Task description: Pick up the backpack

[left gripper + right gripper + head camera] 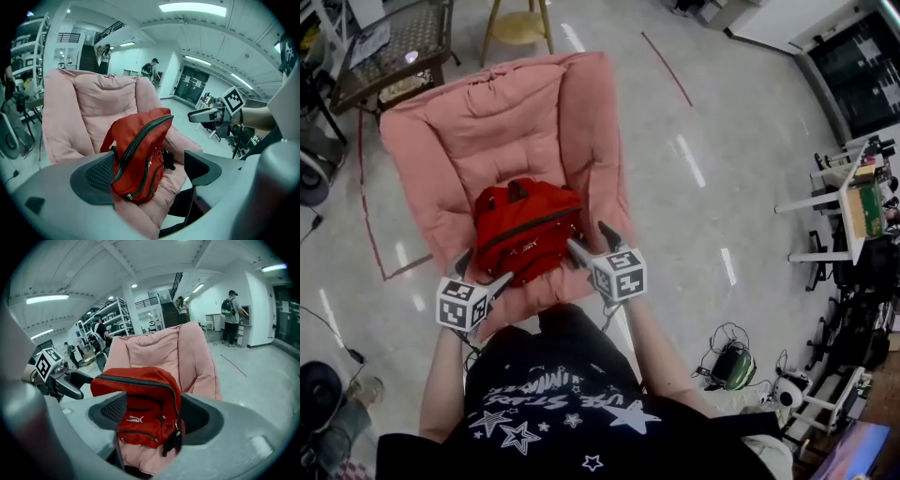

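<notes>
A red backpack point(525, 230) with black zips stands on the seat of a pink padded chair point(487, 122). My left gripper point(486, 266) is open at the bag's near left corner, apart from it. My right gripper point(591, 239) is open at the near right corner, its fingertips close to the bag's side. In the left gripper view the backpack point(140, 154) shows between the wide-apart jaws of the left gripper point(147, 171), and no pad presses on it. The right gripper view frames the backpack point(145, 404) between the spread jaws of the right gripper point(152, 416) in the same way.
A wooden stool point(517, 26) and a low wicker-topped table point(394, 42) stand behind the chair. White desks point(853, 202) with gear line the right side. Cables and a green device point(731, 366) lie on the floor at the near right. People stand far off in the hall.
</notes>
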A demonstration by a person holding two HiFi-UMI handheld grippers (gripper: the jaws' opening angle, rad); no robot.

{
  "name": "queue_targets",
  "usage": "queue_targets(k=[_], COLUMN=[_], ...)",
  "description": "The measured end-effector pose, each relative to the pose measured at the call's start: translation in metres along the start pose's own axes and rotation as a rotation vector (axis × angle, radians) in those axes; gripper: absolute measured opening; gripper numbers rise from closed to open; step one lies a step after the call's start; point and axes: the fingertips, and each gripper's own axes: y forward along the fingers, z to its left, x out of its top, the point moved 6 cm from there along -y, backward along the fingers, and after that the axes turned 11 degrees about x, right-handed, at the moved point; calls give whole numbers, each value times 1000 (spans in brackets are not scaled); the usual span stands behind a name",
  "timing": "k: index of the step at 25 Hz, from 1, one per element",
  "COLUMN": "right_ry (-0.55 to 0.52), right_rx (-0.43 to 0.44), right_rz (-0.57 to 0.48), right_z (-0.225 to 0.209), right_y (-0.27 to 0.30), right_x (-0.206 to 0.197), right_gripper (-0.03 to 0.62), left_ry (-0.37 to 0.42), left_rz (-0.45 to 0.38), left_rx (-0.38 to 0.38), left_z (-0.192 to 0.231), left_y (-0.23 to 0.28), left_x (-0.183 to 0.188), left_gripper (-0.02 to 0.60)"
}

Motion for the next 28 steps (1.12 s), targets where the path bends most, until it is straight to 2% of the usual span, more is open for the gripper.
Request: queue_targets(k=[3,7,9,11,15,19,20,21,25,27,28], right_ry=[-100,-203,-266,-383,-588,-712,-735,-753,-748,-717,-703], right_rx=[0,31,65,82,148,223,238,250,282,308,313], right_rz=[49,90,131,209,326,341,343,343,339,357,361], right_z=[-19,-36,-45,-49,-57,-56,-55,-54,-49,-43,-40], right_y=[12,37,54,67,97,119,123,127,138,140,140], right_x=[5,12,14,18,12,7,6,6,4,2,2], right_gripper=[353,356,416,434,443,443,443,443,442,436,350], left_ry=[-3,44,41,34,99,98,95,97,84,86,91], left_rz=[24,74,87,94,143,227,227,218,200,202,199], left_rx=[43,92,113,129,134,104,102,106,97,79,74], left_z=[3,11,17,20,21,17,17,18,14,6,3], left_y=[19,46,55,62,80,88,89,90,89,85,81], left_x=[1,-7,-8,-7,-7,-4,-3,-2,3,0,1], left_gripper=[449,449,449,449,448,444,387,290,100,74,70])
